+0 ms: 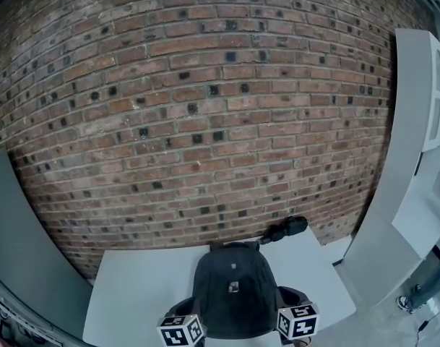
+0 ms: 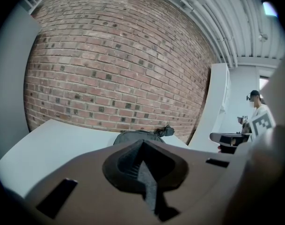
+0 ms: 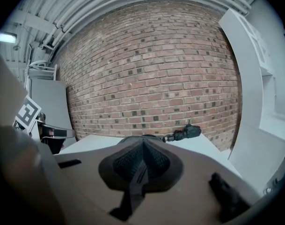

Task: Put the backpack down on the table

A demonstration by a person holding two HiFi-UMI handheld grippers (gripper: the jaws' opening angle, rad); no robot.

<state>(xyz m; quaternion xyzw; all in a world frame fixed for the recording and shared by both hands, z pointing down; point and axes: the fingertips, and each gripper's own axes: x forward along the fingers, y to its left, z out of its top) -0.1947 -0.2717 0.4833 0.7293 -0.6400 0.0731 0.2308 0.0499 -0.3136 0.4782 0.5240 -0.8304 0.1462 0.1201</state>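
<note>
A dark grey backpack (image 1: 234, 288) stands upright near the front edge of the white table (image 1: 136, 284). My left gripper (image 1: 193, 318) is at its lower left side and my right gripper (image 1: 287, 314) at its lower right, their marker cubes facing up. In the left gripper view the jaws (image 2: 144, 172) are shut with a dark strip of strap between them, and the backpack's top (image 2: 135, 136) shows just beyond. In the right gripper view the jaws (image 3: 141, 165) are likewise shut on a dark strap, with the backpack (image 3: 137, 138) right ahead.
A small black bundled object (image 1: 288, 228) lies at the table's far right corner. A brick wall (image 1: 205, 107) stands right behind the table. A white panel (image 1: 411, 136) rises at the right. A person (image 2: 257, 108) stands off to the right in the left gripper view.
</note>
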